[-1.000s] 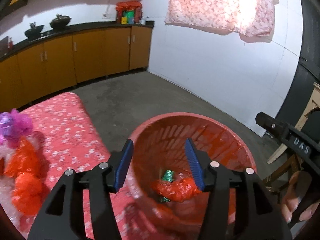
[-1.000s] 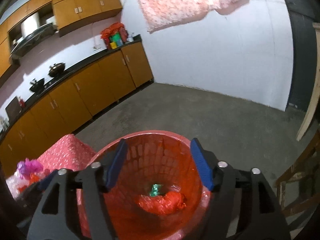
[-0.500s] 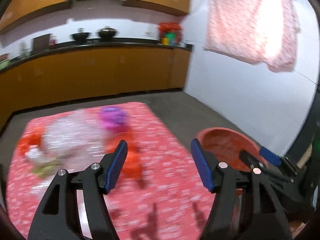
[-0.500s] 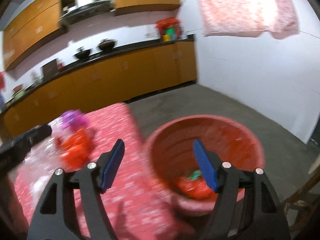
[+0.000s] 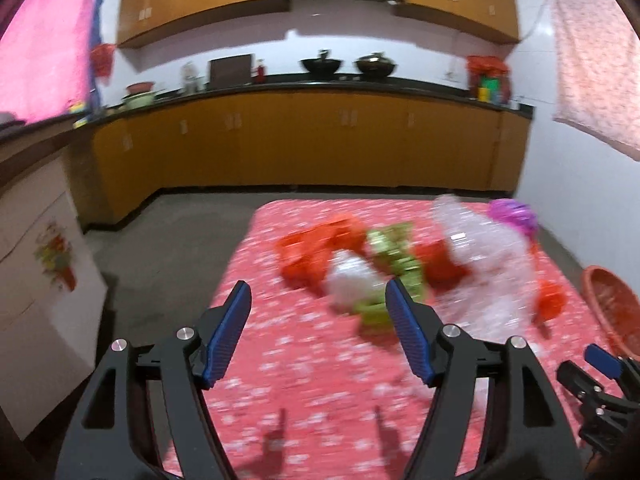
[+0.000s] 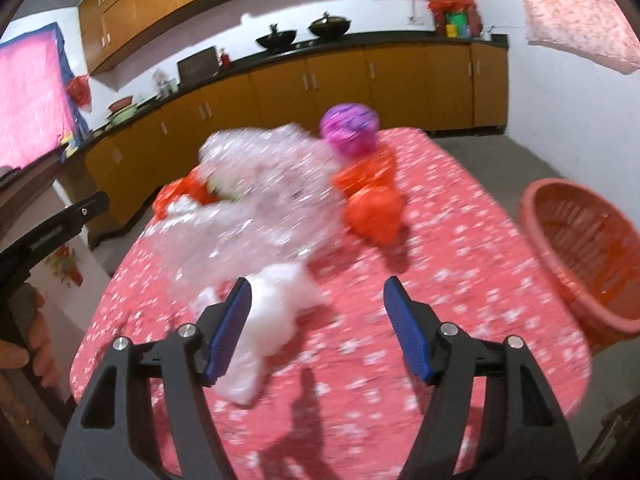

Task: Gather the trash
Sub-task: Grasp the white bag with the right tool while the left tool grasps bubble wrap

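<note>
Trash lies in a blurred heap on the table under its red flowered cloth [image 5: 320, 368]: an orange bag [image 5: 316, 248], green wrappers [image 5: 396, 264], a white wad [image 5: 352, 280], a clear plastic bag [image 5: 492, 264] and a purple ball [image 5: 512, 214]. My left gripper [image 5: 316, 292] hovers short of the heap, jaws opening, nothing between them. My right gripper [image 6: 317, 288] is over the table, jaws closing slightly on nothing. A white wad [image 6: 276, 312] lies just past its left finger. The red basket [image 6: 580, 240] stands off the table's right edge.
Orange cabinets [image 5: 320, 140] with a dark counter and woks [image 5: 322, 65] run along the far wall. A white appliance [image 5: 40, 280] stands left of the table. A patterned cloth [image 5: 592, 52] hangs on the right wall. A person's hand [image 6: 24, 344] holds the left gripper.
Both grippers swung left, away from over the red basket and onto the table with the trash heap. The basket now sits at the right edge of both views. The left jaws widened.
</note>
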Motion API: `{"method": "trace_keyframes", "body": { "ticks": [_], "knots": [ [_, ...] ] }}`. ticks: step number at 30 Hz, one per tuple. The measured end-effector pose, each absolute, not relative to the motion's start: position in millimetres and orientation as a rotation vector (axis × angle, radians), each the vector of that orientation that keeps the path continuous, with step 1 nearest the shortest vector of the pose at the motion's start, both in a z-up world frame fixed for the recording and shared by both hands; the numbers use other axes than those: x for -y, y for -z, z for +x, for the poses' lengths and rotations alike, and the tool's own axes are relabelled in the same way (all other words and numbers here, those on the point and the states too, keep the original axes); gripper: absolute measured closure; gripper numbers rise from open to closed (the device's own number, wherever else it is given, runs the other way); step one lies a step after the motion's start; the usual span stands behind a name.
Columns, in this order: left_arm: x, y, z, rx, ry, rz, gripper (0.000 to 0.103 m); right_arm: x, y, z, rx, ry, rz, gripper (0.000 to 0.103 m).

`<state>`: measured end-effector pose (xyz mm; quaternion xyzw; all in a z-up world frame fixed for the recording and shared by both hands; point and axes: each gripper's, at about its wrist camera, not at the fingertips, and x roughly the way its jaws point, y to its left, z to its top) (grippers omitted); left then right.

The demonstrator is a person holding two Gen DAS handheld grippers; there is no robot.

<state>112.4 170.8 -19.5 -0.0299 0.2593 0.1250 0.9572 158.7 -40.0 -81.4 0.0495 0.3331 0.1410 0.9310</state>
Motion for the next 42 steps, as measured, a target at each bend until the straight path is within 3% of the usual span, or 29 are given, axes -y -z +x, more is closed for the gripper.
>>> {"method": "trace_keyframes", "body": {
  "ticks": [12,16,19,32,42],
  "knots": [
    [-218,38,103,-0.556,-0.314,-0.113,0.034,-11,103,171,-0.738,-0.27,-0.014,0.036],
    [-215,38,105,-0.553,-0.286,-0.12,0.033,-12,109,176,-0.766,-0.272,-0.037,0.063],
    [-205,35,108,-0.548,-0.253,-0.12,0.03,-4,108,177,-0.762,-0.264,-0.03,0.069],
    [-130,23,122,-0.531,-0.042,-0.069,0.023,77,105,171,-0.738,-0.106,0.009,0.073],
    [-70,43,156,-0.614,0.079,-0.009,0.021,137,101,169,-0.728,0.014,0.071,0.073]
  ]
}}
